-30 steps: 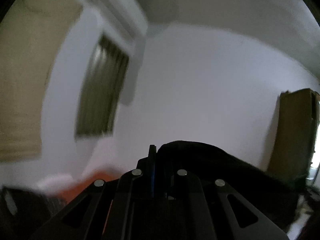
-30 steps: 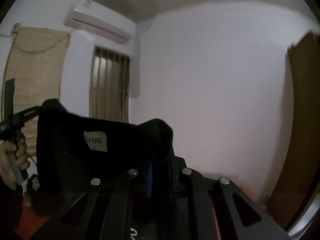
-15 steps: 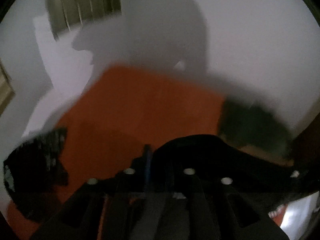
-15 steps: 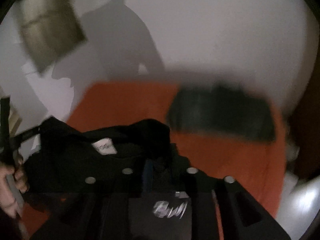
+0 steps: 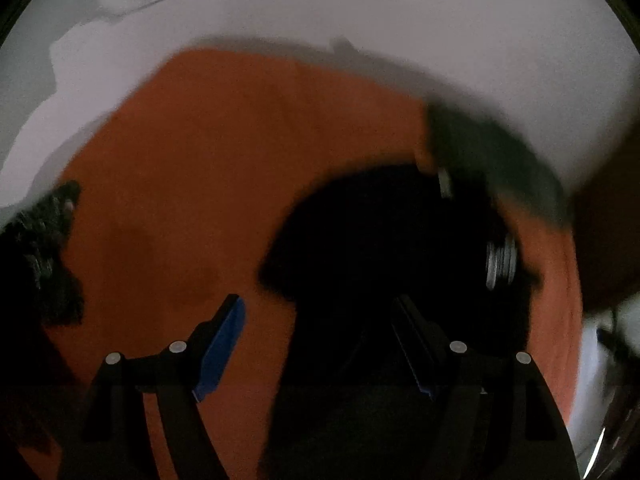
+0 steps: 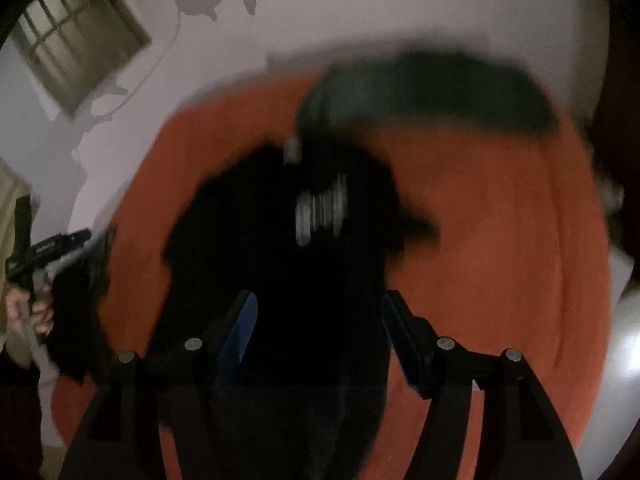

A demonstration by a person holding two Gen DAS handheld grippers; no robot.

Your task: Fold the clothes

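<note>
Right wrist, orange surface point(image 6: 500, 240), white wall point(image 6: 360, 8)

The left gripper point(image 5: 320, 344) is matt black, its two flat angular fingers point(image 5: 218, 346) each lined on the inner face with a blue pad. Round silver screw heads point(image 5: 177, 346) sit on the black linkage bars, two to a side. The right gripper point(image 6: 318, 330) is built the same: black bars, blue pads point(image 6: 240, 334), silver screw heads point(image 6: 194, 344). In the right wrist view a hand point(image 6: 30, 312) is wrapped round a pale grey handle under the left gripper's black body, which bears small white lettering too blurred to read.
</note>
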